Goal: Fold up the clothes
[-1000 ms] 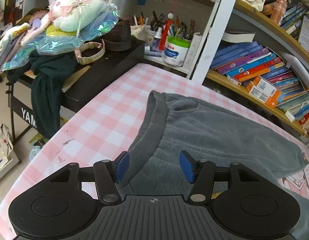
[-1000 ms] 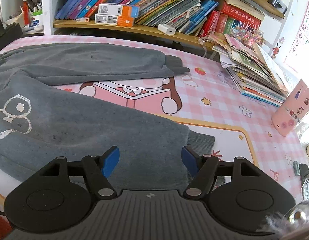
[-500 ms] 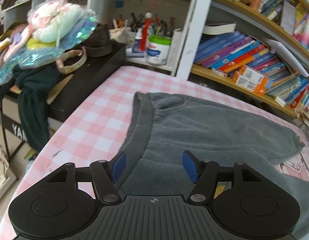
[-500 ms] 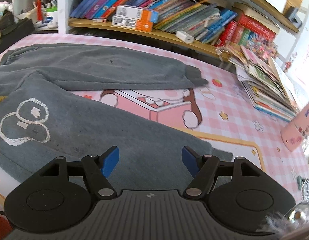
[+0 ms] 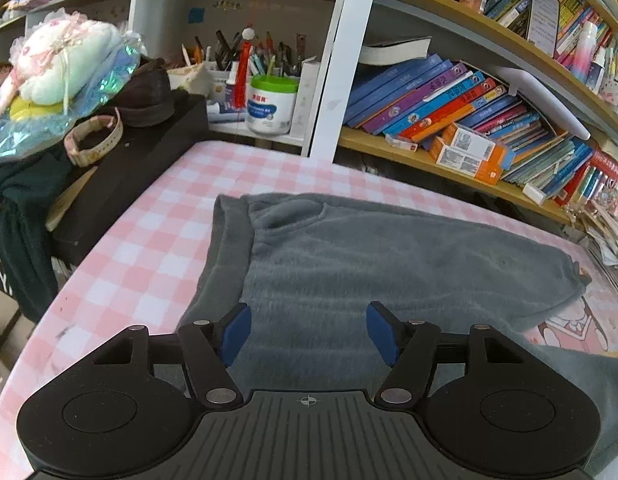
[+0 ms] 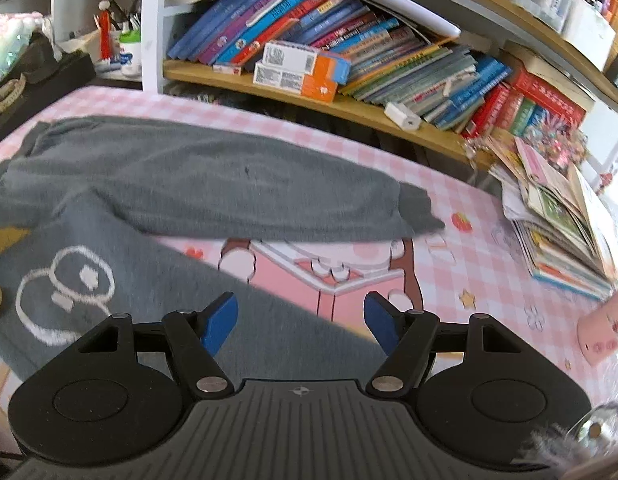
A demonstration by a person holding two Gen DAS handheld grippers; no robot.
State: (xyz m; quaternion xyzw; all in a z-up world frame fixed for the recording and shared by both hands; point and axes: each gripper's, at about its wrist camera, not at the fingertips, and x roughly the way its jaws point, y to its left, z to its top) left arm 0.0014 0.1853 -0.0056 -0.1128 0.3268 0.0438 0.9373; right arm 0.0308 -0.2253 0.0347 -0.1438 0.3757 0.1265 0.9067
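Note:
Grey fleece trousers [image 5: 369, 256] lie spread on the pink checked table cover [image 5: 149, 240], waistband at the left, one leg reaching right to a cuff [image 6: 421, 208]. The nearer leg [image 6: 109, 280] carries a white outline drawing. My left gripper [image 5: 308, 332] hovers above the waist area; its jaws are opening and its blue pads [image 5: 237, 330] touch no cloth. Over the nearer leg's lower edge and the pink cartoon print [image 6: 333, 280], my right gripper [image 6: 300, 322] is open with nothing between its pads.
Bookshelves [image 5: 449, 104] packed with books run along the table's far side. A black keyboard [image 5: 121, 168] piled with a plush toy and dark clothes stands at the left edge. Magazines [image 6: 557, 220] are stacked at the right, with a pink case [image 6: 605, 332] near them.
The left gripper's pads have spread wider and it has shifted right over the waist. The right gripper has risen and moved right, off the nearer leg's cuff.

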